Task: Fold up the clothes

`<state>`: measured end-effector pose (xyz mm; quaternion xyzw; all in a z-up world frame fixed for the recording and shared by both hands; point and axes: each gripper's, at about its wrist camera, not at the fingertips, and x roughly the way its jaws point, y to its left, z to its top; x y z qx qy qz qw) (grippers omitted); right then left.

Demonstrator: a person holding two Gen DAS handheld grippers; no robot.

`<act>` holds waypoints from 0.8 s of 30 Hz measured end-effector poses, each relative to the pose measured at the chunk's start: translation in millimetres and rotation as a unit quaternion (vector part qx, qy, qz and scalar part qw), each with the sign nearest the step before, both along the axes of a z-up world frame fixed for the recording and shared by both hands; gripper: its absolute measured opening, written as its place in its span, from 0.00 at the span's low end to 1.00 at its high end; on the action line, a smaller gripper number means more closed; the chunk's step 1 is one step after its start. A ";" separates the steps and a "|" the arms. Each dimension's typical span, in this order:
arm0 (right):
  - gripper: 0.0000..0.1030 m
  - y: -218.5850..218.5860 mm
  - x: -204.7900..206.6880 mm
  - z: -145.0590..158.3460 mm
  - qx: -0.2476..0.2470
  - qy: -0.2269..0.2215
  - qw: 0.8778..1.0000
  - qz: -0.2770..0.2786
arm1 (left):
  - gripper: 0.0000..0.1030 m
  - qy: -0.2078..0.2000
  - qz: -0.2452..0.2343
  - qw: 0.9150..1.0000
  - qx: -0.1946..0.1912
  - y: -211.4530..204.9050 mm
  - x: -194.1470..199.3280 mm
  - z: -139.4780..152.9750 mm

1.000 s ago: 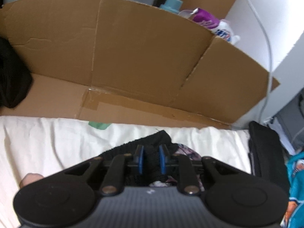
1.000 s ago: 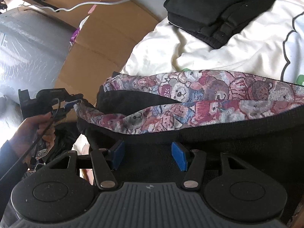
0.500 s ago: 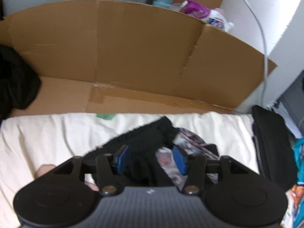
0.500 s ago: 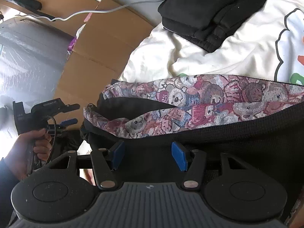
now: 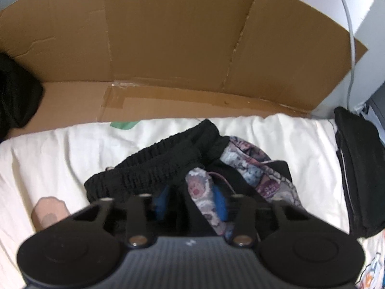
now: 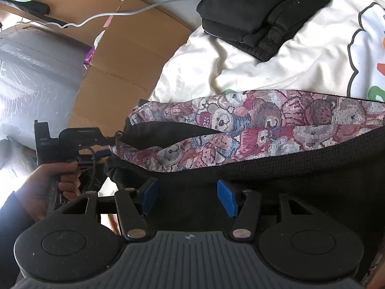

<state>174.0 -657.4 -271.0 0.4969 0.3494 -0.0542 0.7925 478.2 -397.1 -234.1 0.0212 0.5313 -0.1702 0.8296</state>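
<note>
A black knit garment (image 5: 156,168) with a bear-print lining (image 5: 255,161) lies on the white bedsheet (image 5: 60,159). My left gripper (image 5: 191,202) is low over its near end, jaws apart, with a fold of black and printed cloth between the blue pads (image 5: 220,202). In the right wrist view the garment (image 6: 276,168) stretches across, its printed band (image 6: 240,130) running to the left gripper (image 6: 105,142), which touches its far end. My right gripper (image 6: 187,196) is open above the black knit.
A brown cardboard wall (image 5: 168,48) stands behind the bed. A folded black pile (image 6: 259,12) lies on the sheet at the far right, also seen in the left wrist view (image 5: 358,168). A white cable (image 6: 134,12) runs over the cardboard. Another dark garment (image 5: 16,91) is at the left.
My left gripper opened from shut on the black cloth, then moved down and forward so the cloth's end sits between its pads. The right gripper stayed open and nearly still.
</note>
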 end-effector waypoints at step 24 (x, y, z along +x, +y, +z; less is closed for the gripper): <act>0.54 -37.9 -16.1 -20.3 0.014 -0.004 0.997 -0.074 | 0.07 -0.043 0.030 0.994 -0.095 -29.5 17.0 24.2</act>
